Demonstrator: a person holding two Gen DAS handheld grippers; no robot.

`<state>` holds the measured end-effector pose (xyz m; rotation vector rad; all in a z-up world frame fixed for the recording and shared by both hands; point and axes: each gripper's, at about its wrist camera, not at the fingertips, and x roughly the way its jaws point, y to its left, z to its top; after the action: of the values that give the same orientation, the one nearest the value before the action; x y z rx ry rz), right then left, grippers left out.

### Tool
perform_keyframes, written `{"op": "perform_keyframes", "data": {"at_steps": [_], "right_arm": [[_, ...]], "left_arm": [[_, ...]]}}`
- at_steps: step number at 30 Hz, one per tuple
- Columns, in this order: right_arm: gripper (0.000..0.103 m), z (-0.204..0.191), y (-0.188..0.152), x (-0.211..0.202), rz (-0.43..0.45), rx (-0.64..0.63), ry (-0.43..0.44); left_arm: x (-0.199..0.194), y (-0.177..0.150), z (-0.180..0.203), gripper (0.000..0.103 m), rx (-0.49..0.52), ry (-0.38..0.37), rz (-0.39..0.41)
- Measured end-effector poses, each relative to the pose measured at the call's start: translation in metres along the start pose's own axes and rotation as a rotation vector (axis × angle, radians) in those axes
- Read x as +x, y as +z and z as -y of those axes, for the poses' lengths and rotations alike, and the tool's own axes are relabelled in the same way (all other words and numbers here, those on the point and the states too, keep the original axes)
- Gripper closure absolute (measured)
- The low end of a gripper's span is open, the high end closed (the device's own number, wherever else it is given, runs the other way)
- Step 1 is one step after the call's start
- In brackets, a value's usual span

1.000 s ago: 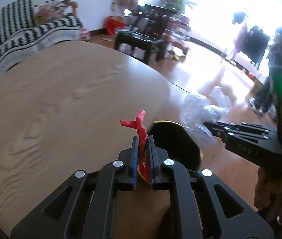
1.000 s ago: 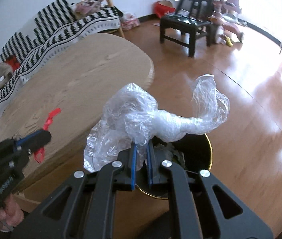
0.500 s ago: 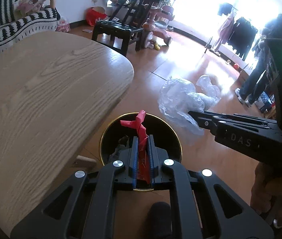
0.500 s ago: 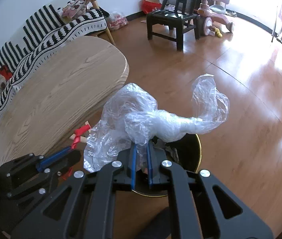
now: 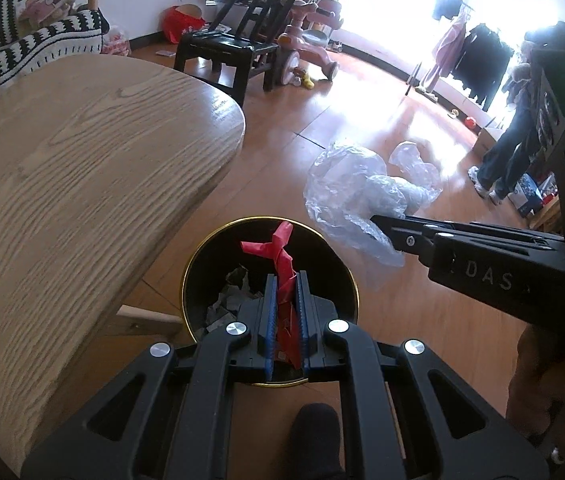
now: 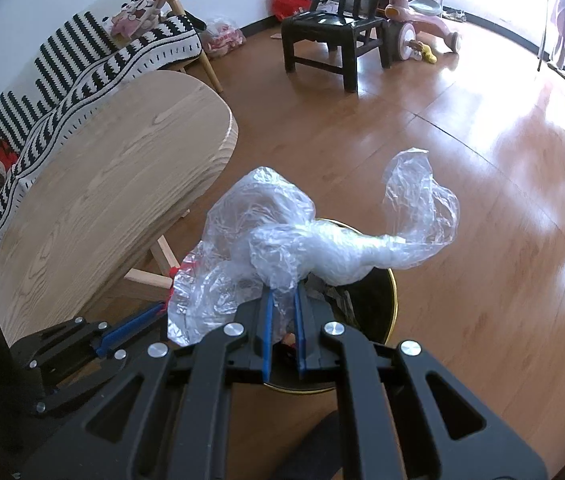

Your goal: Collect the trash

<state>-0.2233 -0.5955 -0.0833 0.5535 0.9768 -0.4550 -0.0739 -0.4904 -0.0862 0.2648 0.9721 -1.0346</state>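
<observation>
My left gripper (image 5: 285,280) is shut on a twisted red wrapper (image 5: 282,258) and holds it right above a black trash bin with a gold rim (image 5: 194,264). Grey crumpled trash (image 5: 230,296) lies inside the bin. My right gripper (image 6: 282,292) is shut on a crumpled clear plastic bag (image 6: 282,240), held over the same bin (image 6: 390,300). In the left wrist view the right gripper (image 5: 378,222) comes in from the right with the bag (image 5: 346,188). In the right wrist view the left gripper (image 6: 154,312) shows at lower left.
A light wooden oval table (image 5: 62,168) stands left of the bin, its leg (image 6: 146,276) close to it. A black chair (image 5: 238,48), a pink tricycle (image 5: 306,40) and a striped sofa (image 6: 82,64) stand farther off on the wooden floor. A person (image 5: 510,148) stands far right.
Both grippers have moved off the table edge and over the bin, still holding their trash. The bin has come fully into view under the left gripper.
</observation>
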Motion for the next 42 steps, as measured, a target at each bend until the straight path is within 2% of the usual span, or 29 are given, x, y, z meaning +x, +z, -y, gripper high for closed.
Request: {"op": "perform_keyframes", "data": {"at_steps": [23, 24, 25, 26, 28, 30, 34, 36, 40, 42], "right_arm": [[0.093, 0.006, 0.001, 0.010, -0.029, 0.043, -0.010], [0.093, 0.007, 0.000, 0.011, -0.028, 0.049, -0.008], [0.087, 0.008, 0.000, 0.012, -0.027, 0.052, -0.005], [0.080, 0.009, 0.001, 0.012, -0.028, 0.055, -0.003], [0.038, 0.008, 0.000, 0.011, -0.021, 0.058, 0.001], [0.036, 0.007, -0.001, 0.008, -0.003, 0.055, -0.004], [0.036, 0.006, 0.001, 0.006, 0.004, 0.049, 0.001], [0.036, 0.004, 0.002, 0.005, 0.006, 0.045, 0.001], [0.036, 0.000, 0.003, 0.004, 0.009, 0.040, 0.007], [0.036, -0.004, 0.005, 0.002, 0.012, 0.033, 0.012]], "left_arm": [[0.019, 0.002, 0.001, 0.094, -0.007, 0.012, -0.030], [0.019, 0.001, 0.001, 0.094, -0.011, 0.013, -0.031], [0.019, 0.001, 0.000, 0.093, -0.012, 0.014, -0.032], [0.020, 0.002, 0.000, 0.092, -0.013, 0.016, -0.034], [0.020, 0.001, 0.000, 0.081, -0.015, 0.023, -0.035], [0.017, 0.000, 0.001, 0.061, -0.019, 0.027, -0.025], [0.010, 0.001, 0.003, 0.050, -0.011, 0.026, -0.007], [0.005, 0.000, 0.004, 0.041, -0.004, 0.028, -0.001], [-0.006, -0.001, 0.004, 0.036, 0.011, 0.033, 0.009], [-0.014, -0.001, 0.001, 0.030, 0.016, 0.034, 0.019]]}}
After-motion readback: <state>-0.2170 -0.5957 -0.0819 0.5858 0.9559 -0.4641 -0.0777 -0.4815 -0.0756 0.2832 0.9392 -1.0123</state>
